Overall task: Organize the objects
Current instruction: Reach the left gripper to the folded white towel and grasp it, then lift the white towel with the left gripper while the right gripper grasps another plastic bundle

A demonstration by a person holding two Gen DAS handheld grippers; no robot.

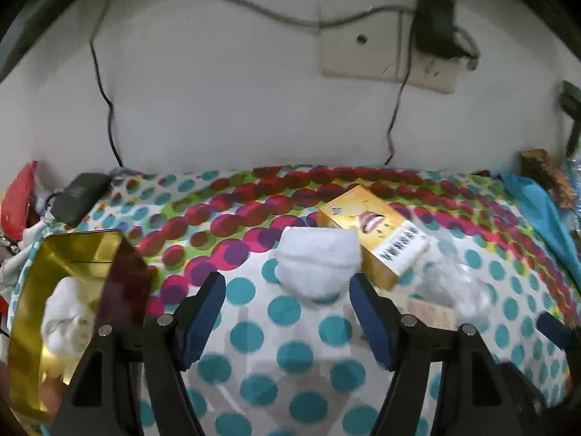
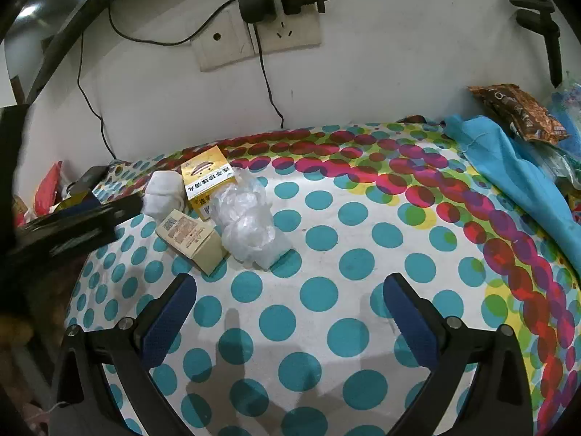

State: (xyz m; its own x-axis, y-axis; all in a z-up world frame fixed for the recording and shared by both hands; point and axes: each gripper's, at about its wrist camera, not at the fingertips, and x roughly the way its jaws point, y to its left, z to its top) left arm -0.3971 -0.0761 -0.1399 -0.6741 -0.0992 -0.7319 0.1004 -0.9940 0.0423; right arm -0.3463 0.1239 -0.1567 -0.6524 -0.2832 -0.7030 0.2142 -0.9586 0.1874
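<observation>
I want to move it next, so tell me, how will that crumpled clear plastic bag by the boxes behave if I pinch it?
The clear plastic bag looks thin and crumpled, so it will probably squash and hang floppy. It appears light, likely sliding on the spotted cloth if pushed. It leans against the yellow box, which it may nudge.

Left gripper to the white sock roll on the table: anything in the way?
Nothing visible. Left gripper is open, and the white sock roll lies just ahead of its fingertips over bare dotted cloth; the yellow box sits behind it.
</observation>
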